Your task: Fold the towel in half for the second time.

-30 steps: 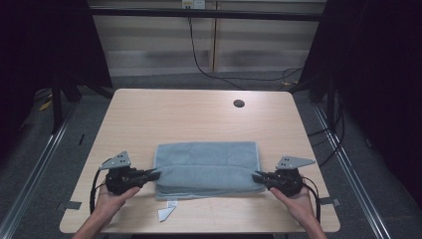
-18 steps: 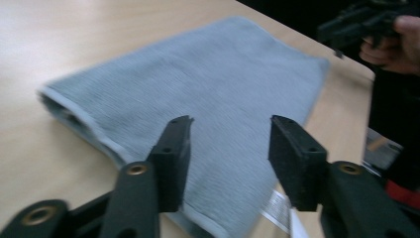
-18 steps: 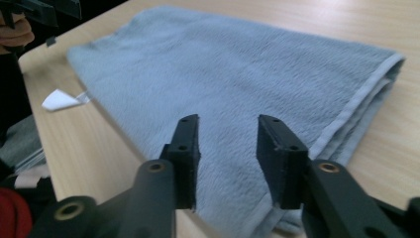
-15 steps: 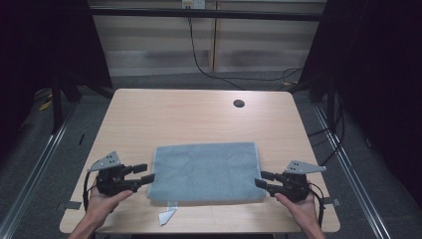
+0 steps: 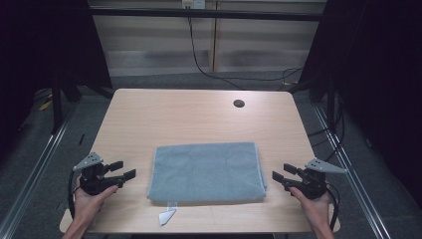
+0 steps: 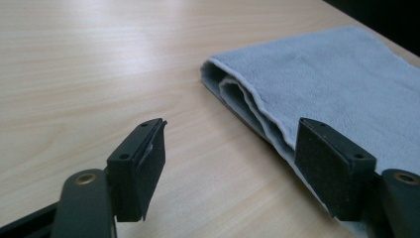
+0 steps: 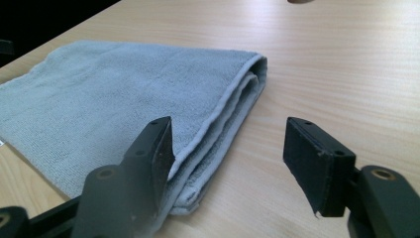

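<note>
Left tongs: the left tongs sit at the lower left of the high view, jaws apart and just been opening, nothing between them; they lie just left of the towel, not touching it.
Left tongs, own view: the left tongs have bare table between the jaws, with the towel's layered edge behind the right-hand jaw.
Right tongs: the right tongs sit at the lower right of the high view, jaws apart and just been opening, just right of the towel's edge and clear of it.
Right tongs, own view: the right tongs stand with the left-hand jaw in front of the towel's folded edge and bare wood in the gap.
Hands: the left hand and right hand come in from the bottom edge.
Towel: the grey-blue towel lies folded flat at lower centre of the table, between the two tongs.
White tag: a small white tag sticks out below the towel's lower edge.
Hole: a dark round hole is in the table at upper right, well apart from the towel.
</note>
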Tool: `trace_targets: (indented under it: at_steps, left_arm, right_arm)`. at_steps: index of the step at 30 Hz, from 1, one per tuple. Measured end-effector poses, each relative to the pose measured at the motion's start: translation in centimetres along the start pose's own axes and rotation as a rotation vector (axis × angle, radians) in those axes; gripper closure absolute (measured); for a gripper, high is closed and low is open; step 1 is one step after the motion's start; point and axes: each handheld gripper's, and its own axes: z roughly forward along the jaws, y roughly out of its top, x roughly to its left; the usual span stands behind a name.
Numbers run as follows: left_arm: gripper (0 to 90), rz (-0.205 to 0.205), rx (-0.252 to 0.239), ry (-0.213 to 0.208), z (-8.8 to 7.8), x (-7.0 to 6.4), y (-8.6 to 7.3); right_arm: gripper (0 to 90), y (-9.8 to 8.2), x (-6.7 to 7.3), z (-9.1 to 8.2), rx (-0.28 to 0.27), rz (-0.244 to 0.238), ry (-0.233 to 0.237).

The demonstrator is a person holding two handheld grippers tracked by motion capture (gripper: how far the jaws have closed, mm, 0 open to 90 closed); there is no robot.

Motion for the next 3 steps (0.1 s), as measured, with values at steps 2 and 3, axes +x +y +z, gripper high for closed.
trace_targets:
  at_steps: [2,3]
  left_arm:
    - [19.6,0.016,0.012,-0.03,0.33,0.03,-0.07]
    - [16.9,0.01,0.013,-0.034,0.44,0.1,-0.11]
  right_arm:
    - [34.0,-0.1,-0.1,0.18,0.014,-0.008,-0.018]
    - [33.2,-0.14,-0.14,0.31,0.026,-0.01,-0.023]
